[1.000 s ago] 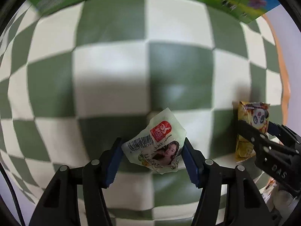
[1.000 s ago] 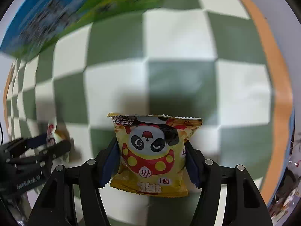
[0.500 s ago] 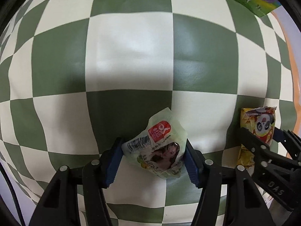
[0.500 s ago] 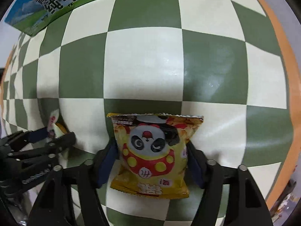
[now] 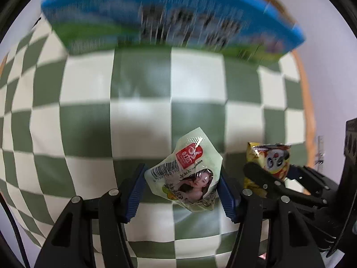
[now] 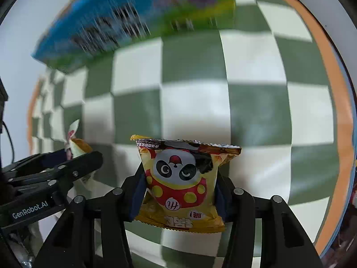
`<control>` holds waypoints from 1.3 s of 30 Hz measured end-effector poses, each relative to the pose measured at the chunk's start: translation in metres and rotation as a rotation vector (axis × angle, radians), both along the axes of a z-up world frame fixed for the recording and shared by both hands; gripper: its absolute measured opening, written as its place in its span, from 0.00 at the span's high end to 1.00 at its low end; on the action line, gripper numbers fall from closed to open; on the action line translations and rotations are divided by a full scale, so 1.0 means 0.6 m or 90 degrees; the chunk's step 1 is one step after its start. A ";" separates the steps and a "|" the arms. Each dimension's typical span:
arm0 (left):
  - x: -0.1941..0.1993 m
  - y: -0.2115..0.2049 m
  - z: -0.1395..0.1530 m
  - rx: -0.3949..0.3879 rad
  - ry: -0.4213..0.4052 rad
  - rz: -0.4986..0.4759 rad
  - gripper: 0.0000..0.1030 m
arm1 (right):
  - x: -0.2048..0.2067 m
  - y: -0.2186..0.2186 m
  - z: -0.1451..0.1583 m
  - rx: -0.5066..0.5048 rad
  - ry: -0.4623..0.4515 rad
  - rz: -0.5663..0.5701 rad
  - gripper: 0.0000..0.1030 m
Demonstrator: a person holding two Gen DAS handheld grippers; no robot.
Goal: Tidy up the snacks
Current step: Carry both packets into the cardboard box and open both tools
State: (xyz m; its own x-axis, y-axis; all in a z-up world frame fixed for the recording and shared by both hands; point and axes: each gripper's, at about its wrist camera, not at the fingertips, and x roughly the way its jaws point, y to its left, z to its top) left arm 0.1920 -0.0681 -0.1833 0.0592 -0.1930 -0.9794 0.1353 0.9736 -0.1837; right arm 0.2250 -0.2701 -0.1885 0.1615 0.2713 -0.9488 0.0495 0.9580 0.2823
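Now both views swing up off the checkered cloth [image 5: 142, 116]; half a second back it filled nearly the whole picture, and here the blue and green carton [image 5: 169, 20] looms large and motion-blurred across the top of each view; so the two tools have lifted and are heading toward that box. The left tongs [image 5: 180, 192] are clamped on the pale green packet [image 5: 187, 176], blue pads pressed into both its sides, exactly as they were a second ago; the packet rides clear of the cloth. The right tongs [image 6: 178, 192] pinch the yellow panda bag [image 6: 183, 178] by its lower half, upright, crimped top edge uppermost; grip unchanged too. The two tools travel side by side, near each other but apart; each shows at the edge of the other's view. My read: pick-up is finished for both snacks, transport is under way, and the carton looks like the destination; whether it stands open I cannot tell through the blur.
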 end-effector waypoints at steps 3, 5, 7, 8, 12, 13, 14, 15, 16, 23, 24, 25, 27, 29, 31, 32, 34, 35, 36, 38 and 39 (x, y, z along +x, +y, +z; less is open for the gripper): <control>0.032 0.006 0.058 -0.032 -0.027 0.005 0.44 | 0.025 -0.004 0.055 0.032 -0.039 -0.008 0.47; 0.052 0.005 0.075 -0.045 -0.050 0.004 0.44 | 0.051 -0.016 0.082 0.049 -0.068 -0.009 0.47; 0.086 0.007 0.113 -0.056 -0.075 0.001 0.44 | 0.084 -0.021 0.130 0.063 -0.099 -0.009 0.47; 0.095 -0.006 0.114 -0.060 -0.085 0.002 0.44 | 0.097 -0.032 0.148 0.071 -0.110 -0.010 0.47; 0.182 0.006 0.147 -0.032 -0.117 0.002 0.44 | 0.182 -0.033 0.207 0.066 -0.158 0.004 0.47; 0.200 0.014 0.152 -0.017 -0.122 0.001 0.44 | 0.198 -0.031 0.214 0.064 -0.166 0.007 0.47; 0.222 0.015 0.146 -0.002 -0.123 0.002 0.44 | 0.220 -0.028 0.220 0.060 -0.174 0.010 0.47; 0.241 0.023 0.139 0.010 -0.121 0.006 0.44 | 0.241 -0.024 0.224 0.053 -0.179 0.015 0.47; 0.255 0.033 0.134 0.023 -0.119 0.009 0.43 | 0.256 -0.022 0.220 0.047 -0.181 0.020 0.47; 0.335 0.080 0.048 0.084 -0.049 0.031 0.42 | 0.360 0.007 0.174 0.035 -0.141 0.034 0.47; 0.341 0.082 0.037 0.092 -0.036 0.029 0.42 | 0.368 0.013 0.161 0.036 -0.130 0.036 0.47; 0.345 0.083 0.027 0.098 -0.024 0.030 0.42 | 0.376 0.016 0.150 0.039 -0.119 0.033 0.45; 0.350 0.084 0.007 0.086 -0.004 0.038 0.40 | 0.390 0.029 0.117 0.032 -0.082 0.045 0.40; 0.350 0.084 0.002 0.072 -0.002 0.044 0.30 | 0.395 0.035 0.096 0.011 -0.066 0.050 0.19; 0.348 0.077 0.002 0.068 -0.008 0.040 0.15 | 0.397 0.037 0.090 -0.006 -0.064 0.053 0.13; 0.347 0.074 0.005 0.072 -0.013 0.039 0.09 | 0.397 0.036 0.090 -0.015 -0.063 0.053 0.08; 0.343 0.068 0.009 0.075 -0.022 0.038 0.09 | 0.396 0.031 0.092 -0.040 -0.063 0.050 0.06; 0.342 0.067 0.013 0.074 -0.024 0.040 0.09 | 0.395 0.028 0.093 -0.044 -0.066 0.047 0.06; 0.340 0.066 0.015 0.073 -0.028 0.042 0.09 | 0.395 0.026 0.093 -0.045 -0.068 0.045 0.06; 0.336 0.065 0.017 0.073 -0.033 0.045 0.09 | 0.392 0.015 0.096 -0.054 -0.069 0.035 0.05; 0.334 0.066 0.018 0.071 -0.037 0.049 0.09 | 0.390 0.010 0.096 -0.060 -0.070 0.030 0.05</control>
